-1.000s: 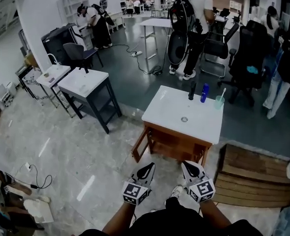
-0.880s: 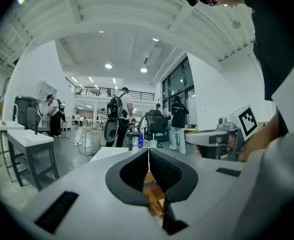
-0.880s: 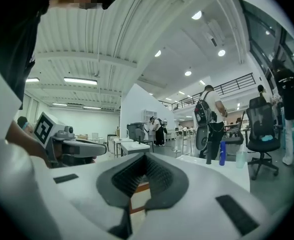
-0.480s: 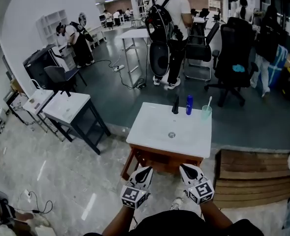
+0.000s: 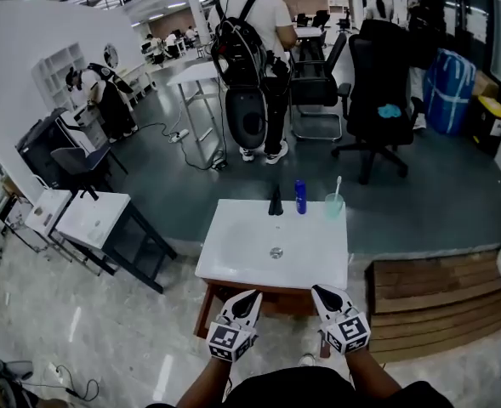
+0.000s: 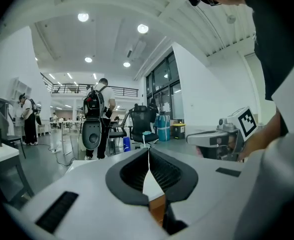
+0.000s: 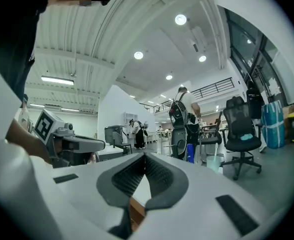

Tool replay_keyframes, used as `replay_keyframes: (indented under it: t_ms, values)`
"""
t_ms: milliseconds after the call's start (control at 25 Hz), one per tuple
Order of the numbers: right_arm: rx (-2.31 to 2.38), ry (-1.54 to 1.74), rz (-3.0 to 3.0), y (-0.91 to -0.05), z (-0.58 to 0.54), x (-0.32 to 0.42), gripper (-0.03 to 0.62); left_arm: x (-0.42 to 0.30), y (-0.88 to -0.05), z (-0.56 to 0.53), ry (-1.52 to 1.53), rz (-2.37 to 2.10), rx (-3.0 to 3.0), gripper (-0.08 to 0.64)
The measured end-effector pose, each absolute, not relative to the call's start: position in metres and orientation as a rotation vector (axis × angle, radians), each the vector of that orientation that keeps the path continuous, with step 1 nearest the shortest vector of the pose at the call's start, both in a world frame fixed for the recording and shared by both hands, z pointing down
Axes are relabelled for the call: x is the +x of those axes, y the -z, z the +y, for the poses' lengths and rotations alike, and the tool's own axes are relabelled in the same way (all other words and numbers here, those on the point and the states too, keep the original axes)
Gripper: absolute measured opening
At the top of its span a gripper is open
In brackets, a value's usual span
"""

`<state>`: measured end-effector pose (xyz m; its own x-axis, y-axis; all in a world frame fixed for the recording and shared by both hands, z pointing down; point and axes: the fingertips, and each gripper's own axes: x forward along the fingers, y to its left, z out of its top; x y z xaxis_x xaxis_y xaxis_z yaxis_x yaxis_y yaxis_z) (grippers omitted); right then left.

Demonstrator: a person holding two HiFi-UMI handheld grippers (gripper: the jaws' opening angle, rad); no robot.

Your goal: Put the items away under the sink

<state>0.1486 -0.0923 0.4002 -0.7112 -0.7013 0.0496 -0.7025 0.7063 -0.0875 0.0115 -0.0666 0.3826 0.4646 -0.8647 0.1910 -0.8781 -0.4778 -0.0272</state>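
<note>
A white sink top [image 5: 233, 257] on a wooden cabinet [image 5: 212, 300] stands straight ahead of me. At its far edge stand a black faucet [image 5: 276, 201], a blue bottle [image 5: 300, 196] and a pale cup with a toothbrush [image 5: 333, 204]. My left gripper [image 5: 254, 294] and right gripper [image 5: 318, 290] hover side by side at the sink's near edge, both shut and holding nothing. Past the left gripper [image 6: 147, 150] the blue bottle [image 6: 126, 144] shows far off. Beyond the right gripper [image 7: 145, 155] I see the bottle [image 7: 189, 153] and the cup [image 7: 213, 162].
A slatted wooden platform [image 5: 437, 300] lies to the right of the sink. A dark table with a white top [image 5: 88, 219] stands to the left. Beyond the sink are a person with a backpack [image 5: 250, 41] and a black office chair [image 5: 378, 66].
I have come closer to the sink; both grippers, still shut, now reach its near edge, and the cabinet front has dropped mostly out of sight under them.
</note>
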Motion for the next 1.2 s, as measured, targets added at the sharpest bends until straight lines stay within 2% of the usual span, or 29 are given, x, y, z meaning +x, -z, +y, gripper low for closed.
replay_keyframes:
  t_ms: [280, 560, 1200]
  values:
    - [1.251, -0.218, -2.846, -0.412, -0.112, 0.165, 0.020, 0.028, -0.388, -0.100, -0.273, -1.507, 2.641, 0.021]
    - [1.331, -0.199, -2.808, -0.410, -0.133, 0.152, 0.020, 0.024, -0.393, -0.129, -0.261, -1.405, 2.694, 0.021]
    - [1.694, -0.195, -2.505, -0.410, -0.161, 0.079, 0.020, -0.059, -0.404, -0.179, -0.232, -1.050, 2.855, 0.022]
